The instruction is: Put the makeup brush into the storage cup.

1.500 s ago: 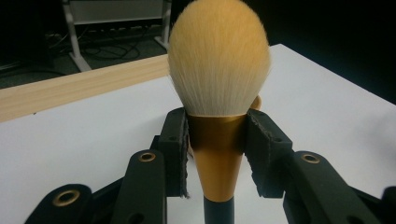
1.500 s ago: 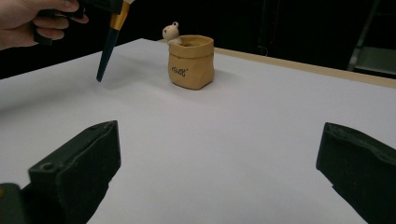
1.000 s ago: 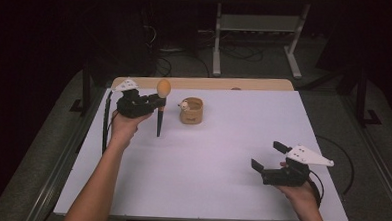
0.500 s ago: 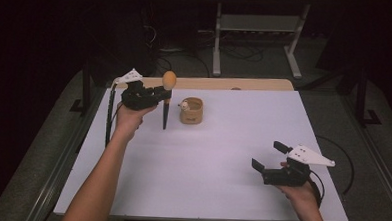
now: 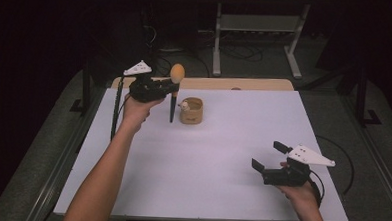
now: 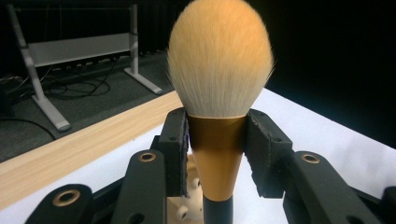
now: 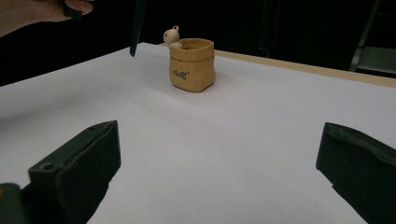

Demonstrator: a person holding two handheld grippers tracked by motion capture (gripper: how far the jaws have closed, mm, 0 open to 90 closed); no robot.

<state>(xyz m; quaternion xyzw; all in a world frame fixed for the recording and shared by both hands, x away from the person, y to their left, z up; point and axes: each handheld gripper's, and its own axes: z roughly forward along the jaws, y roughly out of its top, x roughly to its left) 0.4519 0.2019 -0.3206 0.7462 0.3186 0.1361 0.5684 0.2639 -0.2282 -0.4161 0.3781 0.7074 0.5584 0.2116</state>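
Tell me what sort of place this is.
Likely a lab or studio for recording table tasks: a white table in a dark room, loose cables on the floor behind it, and a metal stand beyond.

A white bench (image 5: 242, 142) stands under the high view, with a pale wooden strip (image 5: 245, 84) running along its far edge. Beyond that far edge, on the dark floor (image 5: 266, 58), stands a grey metal rack (image 5: 260, 23) on two splayed legs, and black cables (image 5: 236, 49) lie loose between and around those legs.
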